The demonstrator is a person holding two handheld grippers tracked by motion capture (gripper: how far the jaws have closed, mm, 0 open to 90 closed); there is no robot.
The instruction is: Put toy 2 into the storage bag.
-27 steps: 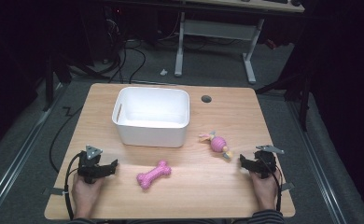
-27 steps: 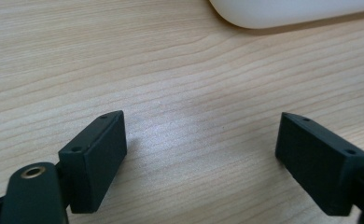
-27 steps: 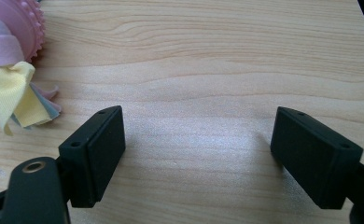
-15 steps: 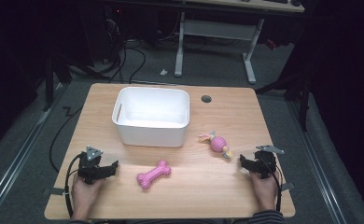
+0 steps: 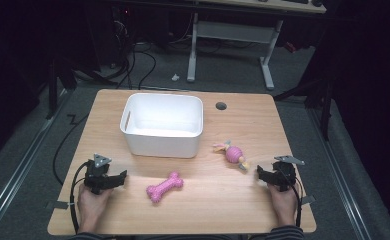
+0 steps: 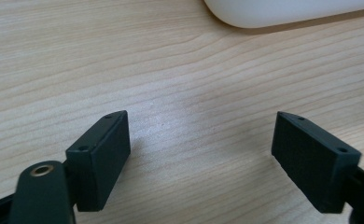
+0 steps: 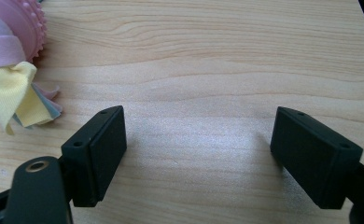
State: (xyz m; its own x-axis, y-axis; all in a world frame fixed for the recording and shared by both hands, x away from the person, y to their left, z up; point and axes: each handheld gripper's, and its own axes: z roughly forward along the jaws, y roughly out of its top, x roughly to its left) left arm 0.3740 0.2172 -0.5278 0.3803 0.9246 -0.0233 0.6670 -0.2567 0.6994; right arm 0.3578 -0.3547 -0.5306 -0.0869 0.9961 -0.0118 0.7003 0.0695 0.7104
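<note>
Table (image 5: pixel 133 220): tub (image 5: pixel 162 125) sits toward the far edge, left of centre. Cable hole (image 5: pixel 221 106) just right of it, near the far edge. Bone toy (image 5: pixel 164 186) lies in front of the tub, toward the near edge, well apart from it. Ball toy (image 5: pixel 231 154) with cloth tails lies right of the tub's near right corner. Left gripper (image 5: pixel 117 178) rests by the near left corner, left of the bone (nothing between the jaws). Right gripper (image 5: pixel 261 174) by the near right corner, just right of the ball toy.
</note>
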